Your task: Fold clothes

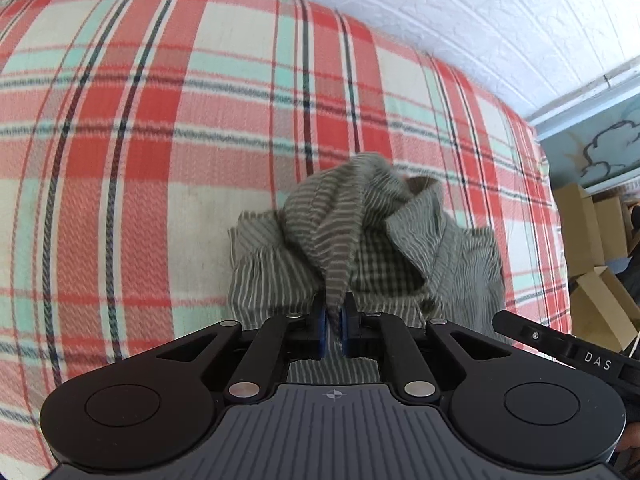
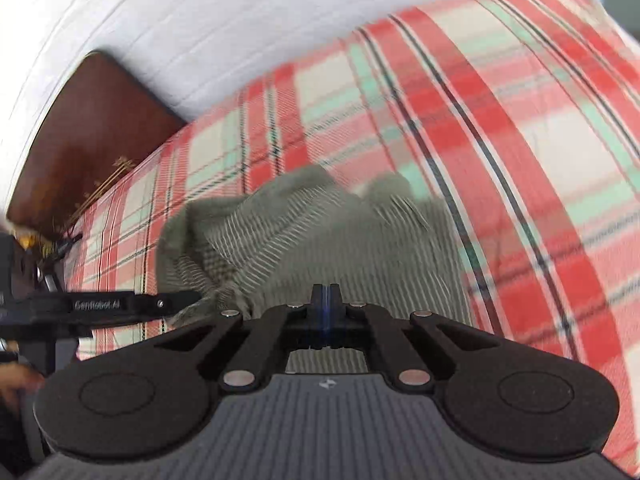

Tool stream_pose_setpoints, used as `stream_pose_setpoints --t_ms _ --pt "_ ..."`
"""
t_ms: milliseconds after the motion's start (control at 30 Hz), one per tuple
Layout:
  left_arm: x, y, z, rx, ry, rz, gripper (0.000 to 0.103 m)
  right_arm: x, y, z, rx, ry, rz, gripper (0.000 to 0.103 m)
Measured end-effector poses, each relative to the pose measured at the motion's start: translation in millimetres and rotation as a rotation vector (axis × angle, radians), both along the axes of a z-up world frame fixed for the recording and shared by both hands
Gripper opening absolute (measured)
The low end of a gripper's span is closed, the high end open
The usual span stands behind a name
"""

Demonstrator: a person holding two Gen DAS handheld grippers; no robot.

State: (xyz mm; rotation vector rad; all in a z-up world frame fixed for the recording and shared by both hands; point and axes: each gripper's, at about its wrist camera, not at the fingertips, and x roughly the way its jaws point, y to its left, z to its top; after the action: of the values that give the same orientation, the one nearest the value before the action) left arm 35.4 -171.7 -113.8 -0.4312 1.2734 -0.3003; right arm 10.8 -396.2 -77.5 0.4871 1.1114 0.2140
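A grey-green striped garment (image 1: 400, 248) lies crumpled on the plaid bed cover (image 1: 160, 120). My left gripper (image 1: 335, 312) is shut on a raised fold of it, and the cloth runs up from between the blue pads. In the right wrist view the same garment (image 2: 320, 232) is blurred and spreads just beyond my right gripper (image 2: 327, 300). That gripper's jaws are pressed together and I see no cloth between them. One black finger of the right gripper (image 1: 560, 344) shows at the garment's right edge, and one of the left gripper (image 2: 120, 304) at its left edge.
The red, cream and mint plaid cover (image 2: 520, 160) fills the bed. A brown headboard (image 2: 92, 132) and a white wall (image 1: 440, 20) stand behind it. Cardboard boxes (image 1: 600, 304) are stacked beside the bed's right edge. A hand (image 2: 16, 380) shows at lower left.
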Motion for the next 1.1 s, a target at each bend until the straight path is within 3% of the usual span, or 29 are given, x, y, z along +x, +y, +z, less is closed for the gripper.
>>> stream_pose_setpoints --t_ms 100,233,267,300,367,467,633,667,767,867,967,1100 --pt "-2 -2 -2 -0.006 -0.002 0.006 0.011 3 10 8 0.001 -0.041 0.048 0.000" --pt "-2 -6 -1 -0.008 -0.007 0.006 0.015 28 49 25 -0.099 -0.125 0.191 0.006" --pt "-2 -7 -1 -0.007 -0.009 0.006 0.019 35 61 27 -0.132 -0.138 0.229 0.013" --pt "-3 -8 -1 -0.006 -0.011 0.007 0.021 41 73 29 -0.166 -0.155 0.265 0.027" --pt "-4 -7 -1 -0.010 -0.013 0.015 0.022 43 94 27 -0.241 -0.186 0.337 0.041" --pt "-6 -4 -3 -0.021 -0.011 0.034 0.023 46 126 23 -0.355 -0.232 0.446 0.043" --pt "-6 1 -7 -0.033 -0.006 0.054 0.024 53 149 -2 -0.494 -0.201 0.533 0.043" --pt "-6 2 -7 -0.032 -0.006 0.053 0.024 54 149 -4 -0.496 -0.201 0.533 0.042" --pt "-5 4 -6 -0.035 -0.010 0.060 0.024 58 136 3 -0.426 -0.196 0.447 0.003" --pt "-5 5 -2 -0.038 -0.029 0.064 0.024 52 118 17 -0.363 -0.205 0.346 0.003" --pt "-6 2 5 -0.031 -0.054 0.040 0.011 39 91 27 -0.288 -0.193 0.259 0.003" --pt "-15 -1 12 -0.041 -0.073 0.024 0.007 16 49 24 -0.160 -0.125 0.115 0.003"
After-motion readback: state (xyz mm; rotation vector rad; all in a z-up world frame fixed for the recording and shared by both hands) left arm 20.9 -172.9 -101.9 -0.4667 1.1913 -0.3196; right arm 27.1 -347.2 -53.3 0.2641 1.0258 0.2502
